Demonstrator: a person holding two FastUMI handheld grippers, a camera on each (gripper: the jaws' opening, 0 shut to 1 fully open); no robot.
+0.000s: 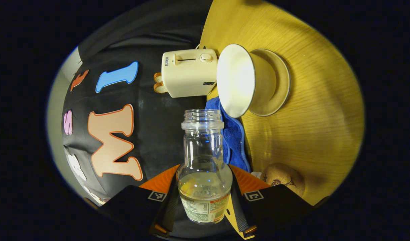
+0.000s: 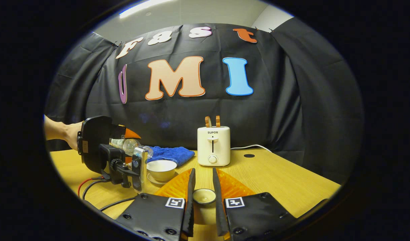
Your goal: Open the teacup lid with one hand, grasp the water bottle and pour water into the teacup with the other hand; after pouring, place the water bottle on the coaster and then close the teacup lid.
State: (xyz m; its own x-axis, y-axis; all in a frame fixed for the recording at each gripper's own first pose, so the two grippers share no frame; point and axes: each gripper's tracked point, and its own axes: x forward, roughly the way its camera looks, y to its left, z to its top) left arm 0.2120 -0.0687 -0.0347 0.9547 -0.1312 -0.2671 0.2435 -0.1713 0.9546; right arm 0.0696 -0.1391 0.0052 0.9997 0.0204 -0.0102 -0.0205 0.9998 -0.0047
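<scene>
My left gripper (image 1: 203,172) is shut on a clear uncapped water bottle (image 1: 203,140) holding some water. The bottle lies tipped about level, its mouth pointing at the open white teacup (image 1: 236,80) on its saucer (image 1: 277,83). No stream shows. In the right gripper view the same bottle (image 2: 129,145) hangs just left of and above the teacup (image 2: 161,169), held by the other gripper (image 2: 104,150) and a hand (image 2: 62,132). My right gripper (image 2: 203,174) is shut on the small round teacup lid (image 2: 204,196), above the table to the cup's right.
A cream toaster (image 2: 213,145) with bread slices stands at the back of the wooden table (image 2: 292,187). A blue cloth (image 2: 171,154) lies behind the cup. A round cork coaster (image 1: 282,179) sits near the left gripper. Cables (image 2: 91,187) trail across the table's left side.
</scene>
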